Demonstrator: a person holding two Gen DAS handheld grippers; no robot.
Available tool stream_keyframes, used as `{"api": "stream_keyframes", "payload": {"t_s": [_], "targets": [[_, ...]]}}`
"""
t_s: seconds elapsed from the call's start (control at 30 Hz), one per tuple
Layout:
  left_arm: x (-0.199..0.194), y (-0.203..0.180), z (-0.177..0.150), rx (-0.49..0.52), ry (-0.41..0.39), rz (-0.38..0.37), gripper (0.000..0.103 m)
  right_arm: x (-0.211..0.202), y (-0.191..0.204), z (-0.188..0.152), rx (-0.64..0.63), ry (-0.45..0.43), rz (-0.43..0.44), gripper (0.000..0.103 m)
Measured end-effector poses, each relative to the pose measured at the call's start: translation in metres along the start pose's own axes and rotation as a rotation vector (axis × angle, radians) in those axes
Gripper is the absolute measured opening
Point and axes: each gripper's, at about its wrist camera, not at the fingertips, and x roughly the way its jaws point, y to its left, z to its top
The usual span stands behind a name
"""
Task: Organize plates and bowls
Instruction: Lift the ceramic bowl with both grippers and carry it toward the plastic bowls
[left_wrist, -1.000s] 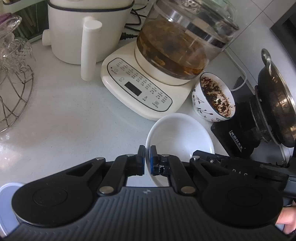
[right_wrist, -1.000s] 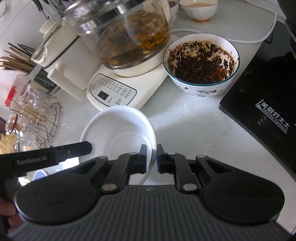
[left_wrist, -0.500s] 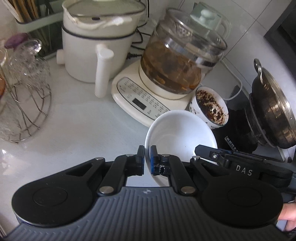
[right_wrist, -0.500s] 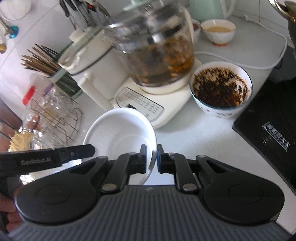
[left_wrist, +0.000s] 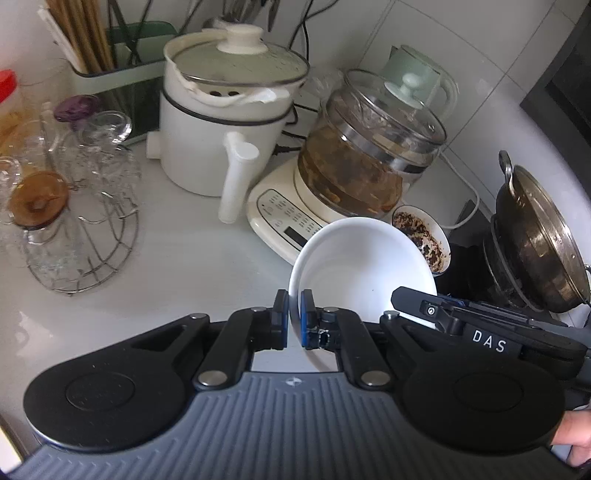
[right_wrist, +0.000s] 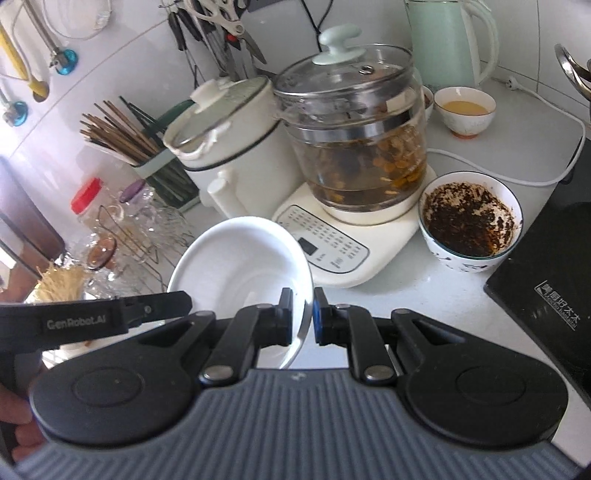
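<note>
A white bowl (left_wrist: 362, 266) hangs tilted above the white counter, held from both sides. In the left wrist view my left gripper (left_wrist: 294, 318) is shut on the bowl's near left rim, and the tip of the right gripper (left_wrist: 413, 301) reaches in at the bowl's right edge. In the right wrist view the same white bowl (right_wrist: 236, 266) has its right rim pinched in my right gripper (right_wrist: 303, 318), which is shut on it. The left gripper (right_wrist: 173, 301) comes in from the left at the bowl's far side.
Behind the bowl stand a glass kettle on a cream base (right_wrist: 354, 147), a white pot with a handle (left_wrist: 221, 122) and a patterned bowl with dark residue (right_wrist: 469, 221). A wire rack of glasses (left_wrist: 74, 221) is left, a black cooker (right_wrist: 546, 288) with a wok (left_wrist: 535, 240) right.
Both grippers have risen with the white bowl between them, lifting it off the counter. The appliances now sit lower and farther in both views. Both grips stay shut.
</note>
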Motion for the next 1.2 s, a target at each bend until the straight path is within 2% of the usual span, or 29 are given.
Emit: {"api": "stream_keyframes", "payload": {"t_s": [0.3,0.63,0.93,1.2], "targets": [[-0.036,0.02,-0.017,-0.066,-0.051,0.013,0.007,-0.011,0.029,-0.01,-0.037,-0.026,0.036,0.013],[-0.074,0.035,-0.037,-0.08,-0.116,0.043,0.007,-0.024,0.057,-0.021,-0.069,-0.06,0.081,0.013],[-0.096,0.062,-0.061,-0.162,-0.14,0.097,0.007,-0.014,0.084,-0.035,-0.11,-0.03,0.13,0.013],[-0.099,0.09,-0.081,-0.234,-0.129,0.157,0.007,0.011,0.106,-0.044,-0.159,0.039,0.186,0.013]]}}
